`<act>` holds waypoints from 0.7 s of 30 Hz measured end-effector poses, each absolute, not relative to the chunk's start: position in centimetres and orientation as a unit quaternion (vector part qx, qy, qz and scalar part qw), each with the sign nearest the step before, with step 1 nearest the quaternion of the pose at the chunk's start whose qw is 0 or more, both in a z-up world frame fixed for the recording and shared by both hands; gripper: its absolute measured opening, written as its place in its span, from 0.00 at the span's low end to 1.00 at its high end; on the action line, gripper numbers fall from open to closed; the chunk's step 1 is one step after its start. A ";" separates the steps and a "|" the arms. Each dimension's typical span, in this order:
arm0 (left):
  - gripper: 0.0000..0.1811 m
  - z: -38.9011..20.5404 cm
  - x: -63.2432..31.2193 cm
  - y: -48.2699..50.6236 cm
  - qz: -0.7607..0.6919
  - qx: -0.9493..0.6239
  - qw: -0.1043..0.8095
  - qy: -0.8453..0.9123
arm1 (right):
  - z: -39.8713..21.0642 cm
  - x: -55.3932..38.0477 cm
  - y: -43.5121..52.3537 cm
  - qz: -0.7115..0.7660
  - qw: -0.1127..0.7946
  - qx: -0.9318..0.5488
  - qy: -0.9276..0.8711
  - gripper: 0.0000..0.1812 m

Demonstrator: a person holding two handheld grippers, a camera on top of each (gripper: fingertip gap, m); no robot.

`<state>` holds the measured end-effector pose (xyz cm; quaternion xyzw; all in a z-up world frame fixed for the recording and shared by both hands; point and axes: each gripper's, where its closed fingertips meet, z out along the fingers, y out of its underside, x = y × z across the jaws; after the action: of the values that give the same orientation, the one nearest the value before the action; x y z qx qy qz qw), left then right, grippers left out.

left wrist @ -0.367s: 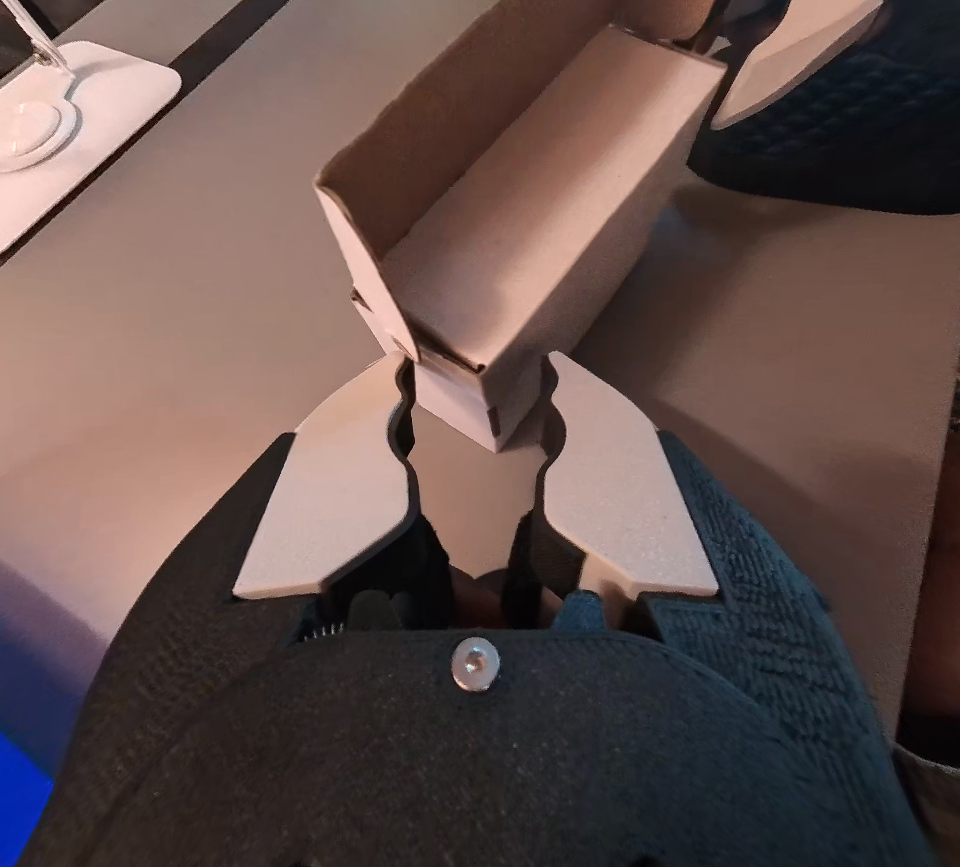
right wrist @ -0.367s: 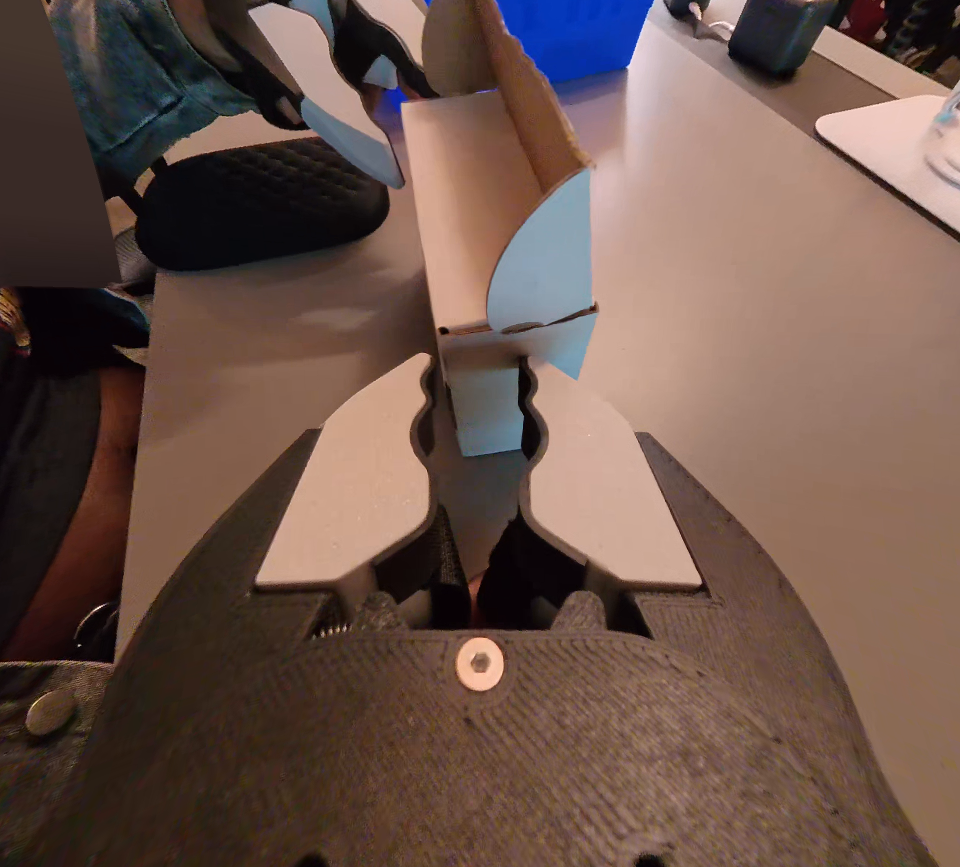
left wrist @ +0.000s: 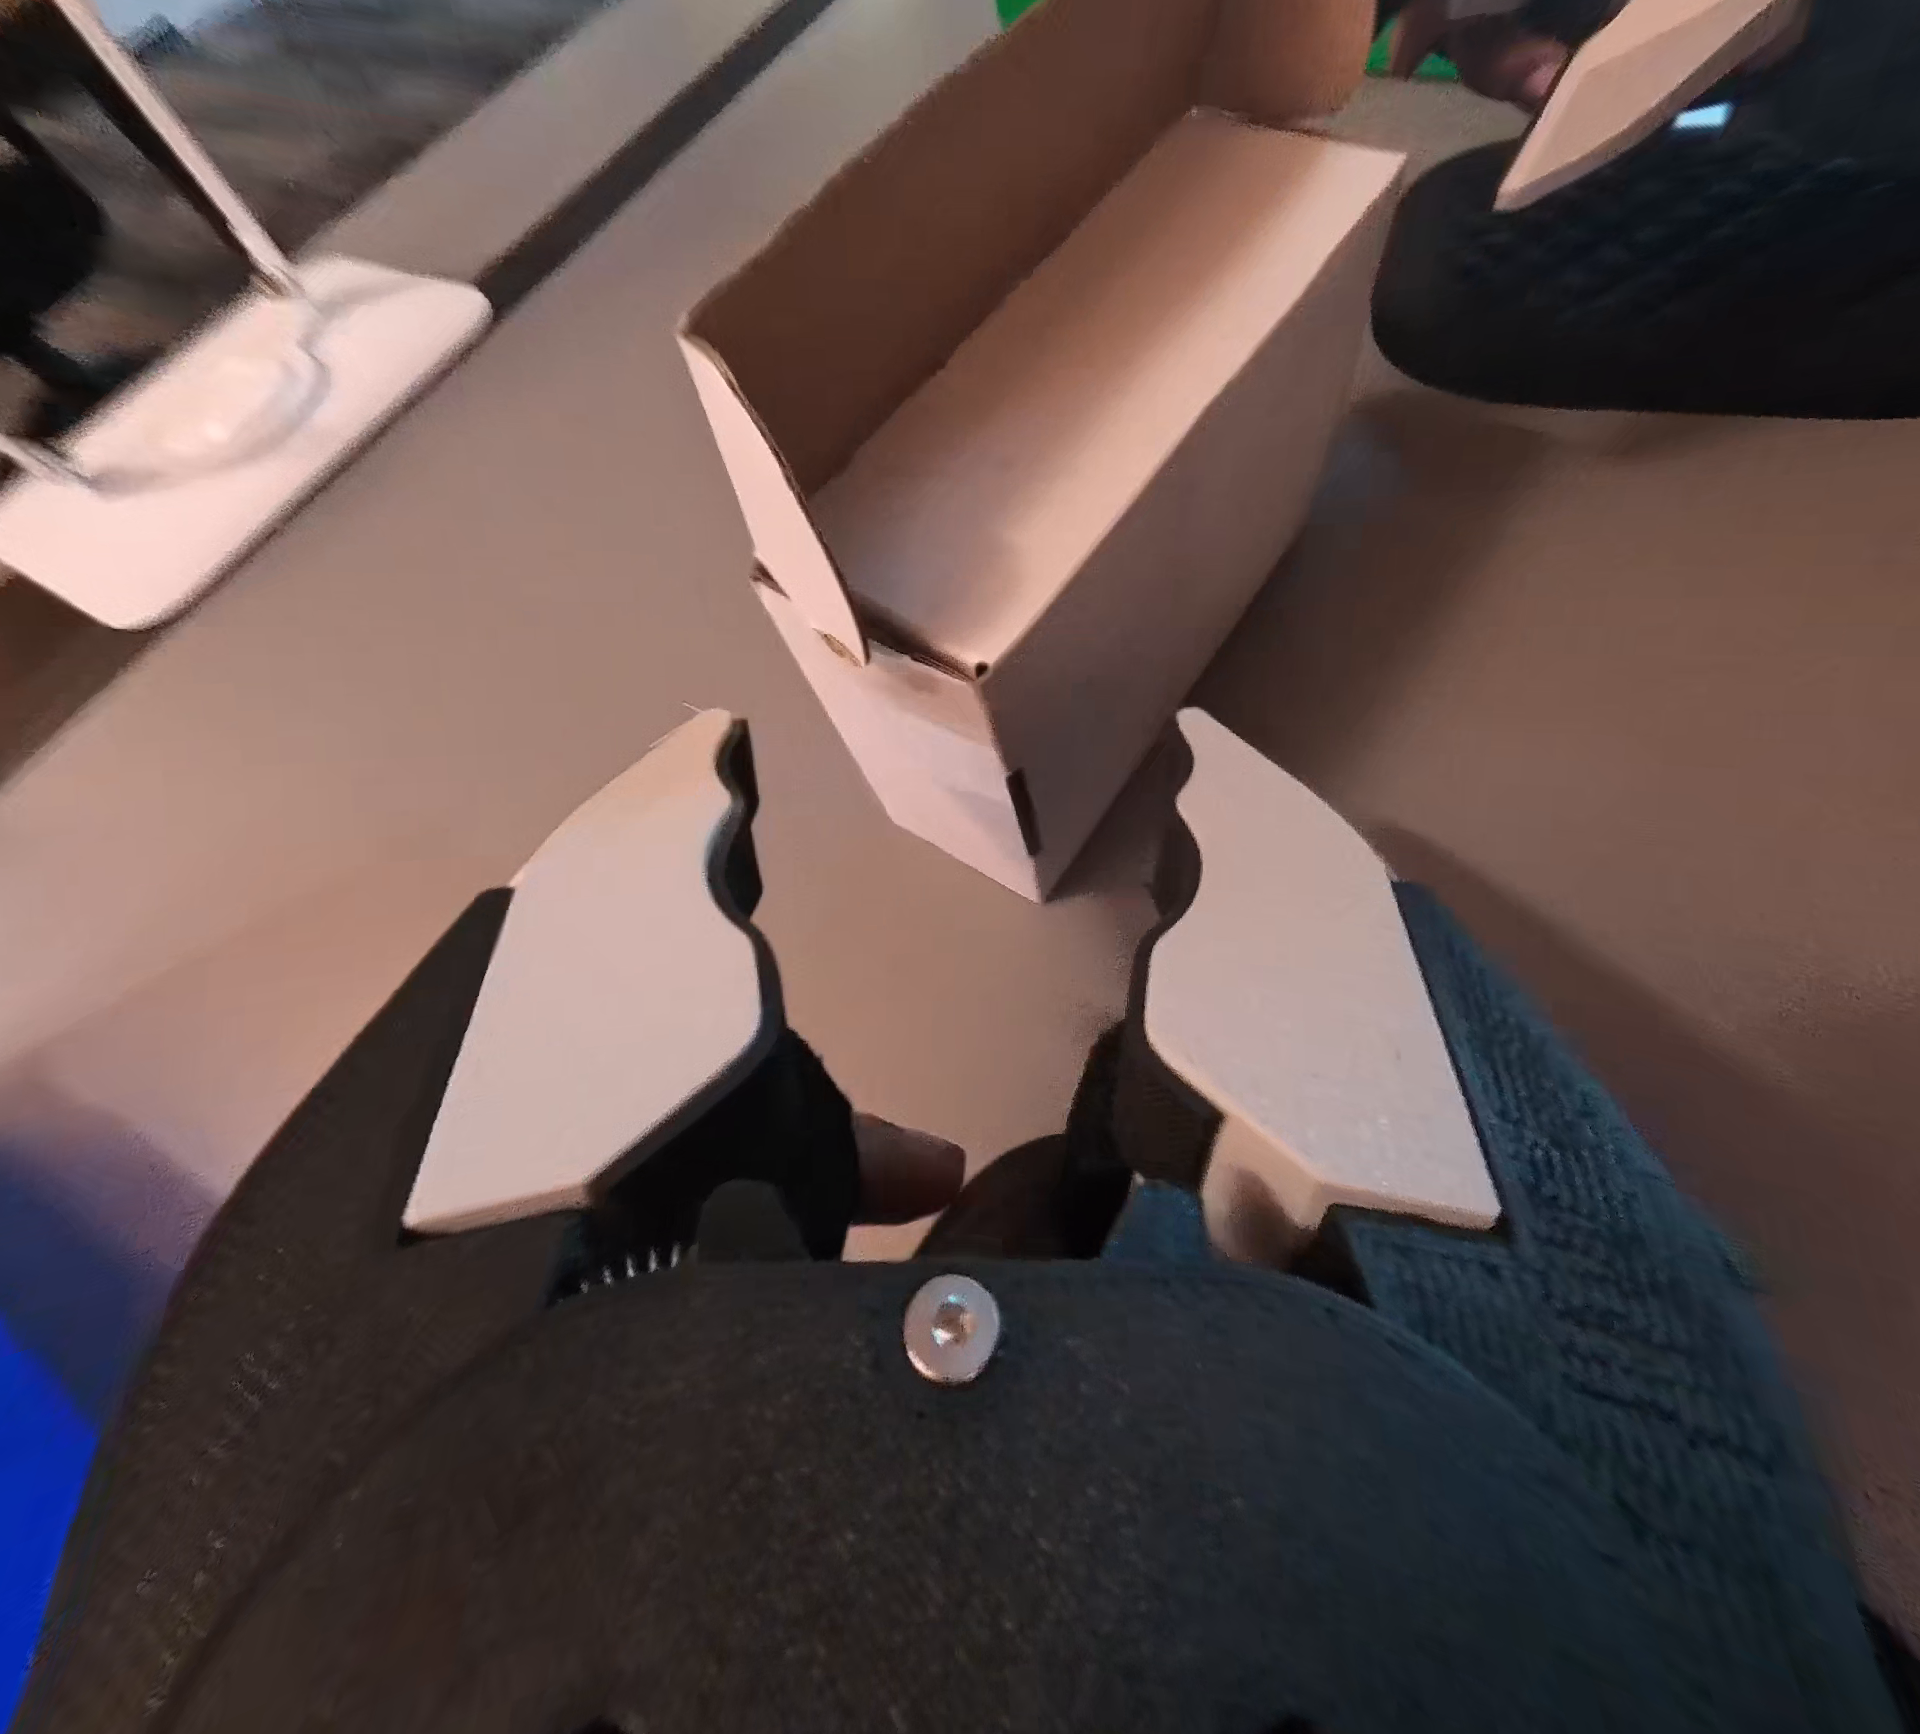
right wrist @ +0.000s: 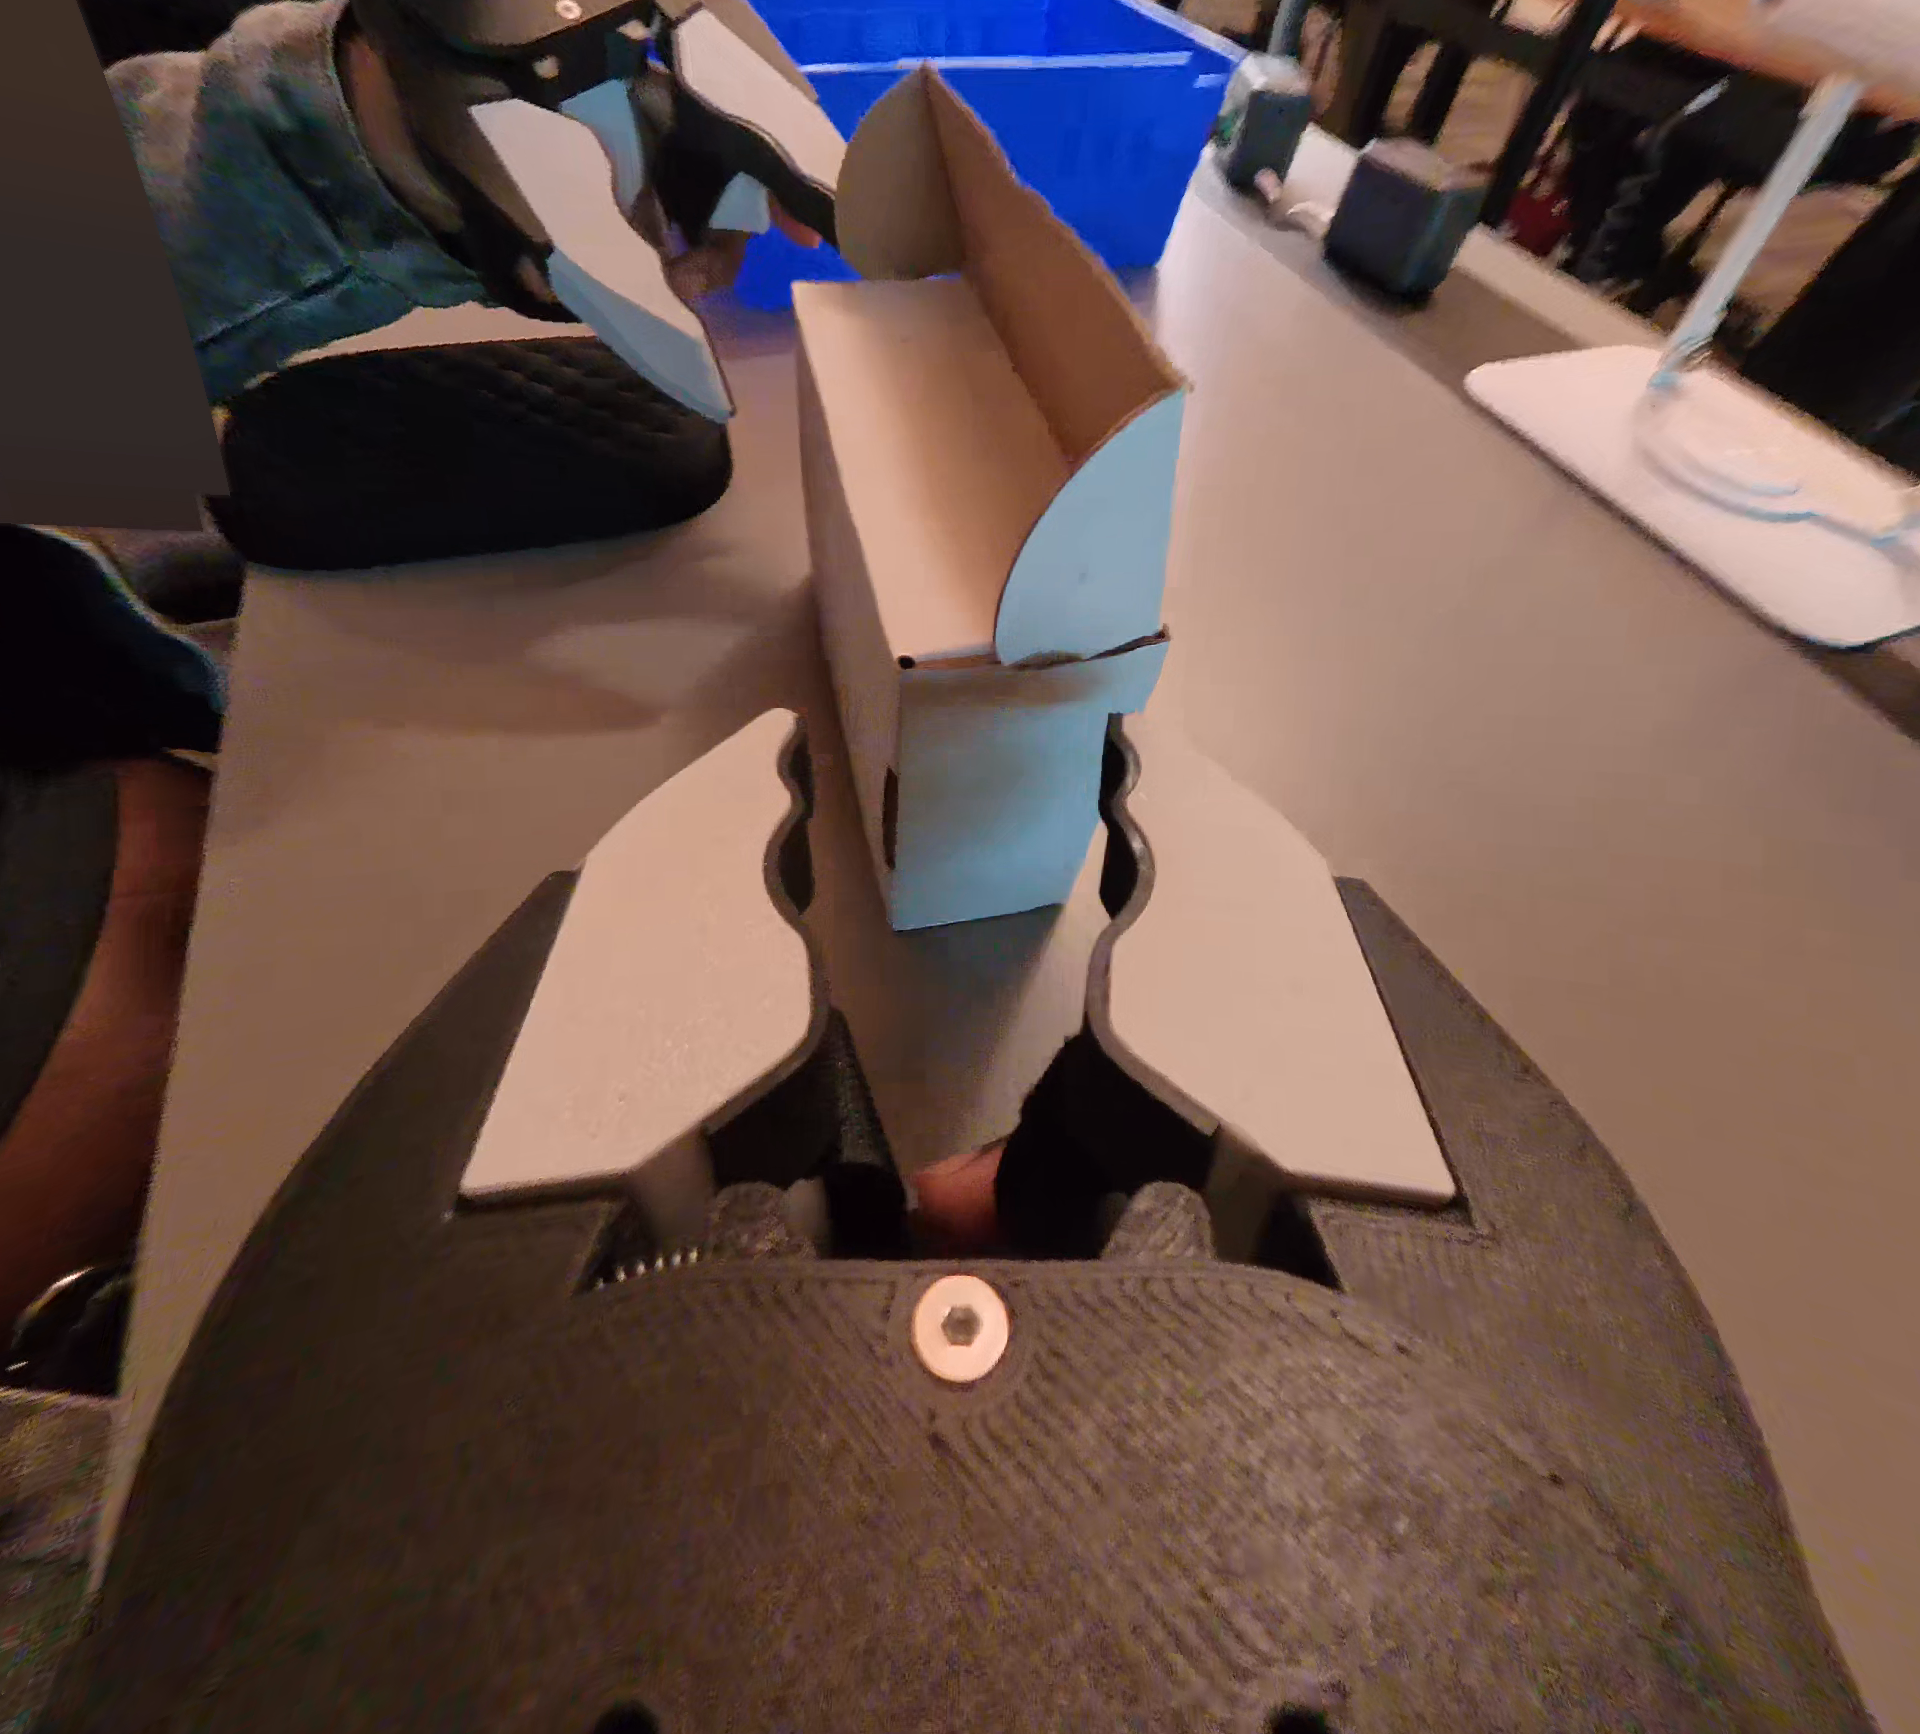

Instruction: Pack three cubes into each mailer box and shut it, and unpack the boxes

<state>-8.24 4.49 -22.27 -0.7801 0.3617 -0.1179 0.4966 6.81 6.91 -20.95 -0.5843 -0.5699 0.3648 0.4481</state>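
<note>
Here we see mailer box (left wrist: 1081, 437) ahead between both grippers; left gripper (left wrist: 951, 734) spread, empty; right gripper (right wrist: 951, 749) spread, straddling box end, unclamped; thin cardboard, likely light, crushable; we'd pinch end walls.

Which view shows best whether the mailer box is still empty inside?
The left wrist view: it looks down into the open mailer box, and the visible interior holds no cubes. The right wrist view shows only its end wall, outer side and raised lid, not the interior.

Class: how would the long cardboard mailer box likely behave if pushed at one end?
The mailer box looks like thin cardboard, so probably light and easy to slide. Long and narrow, it would likely pivot. Its raised lid flap may flex.
</note>
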 end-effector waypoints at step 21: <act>0.39 -18.3 -5.6 3.2 -0.122 -0.718 0.547 0.413 | -18.9 5.7 5.8 0.324 0.484 -0.538 -0.609 0.27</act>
<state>-5.61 3.22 -18.32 -0.7177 0.4133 -0.1215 0.5471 5.70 5.76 -18.89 -0.5382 -0.6088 0.3243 0.4843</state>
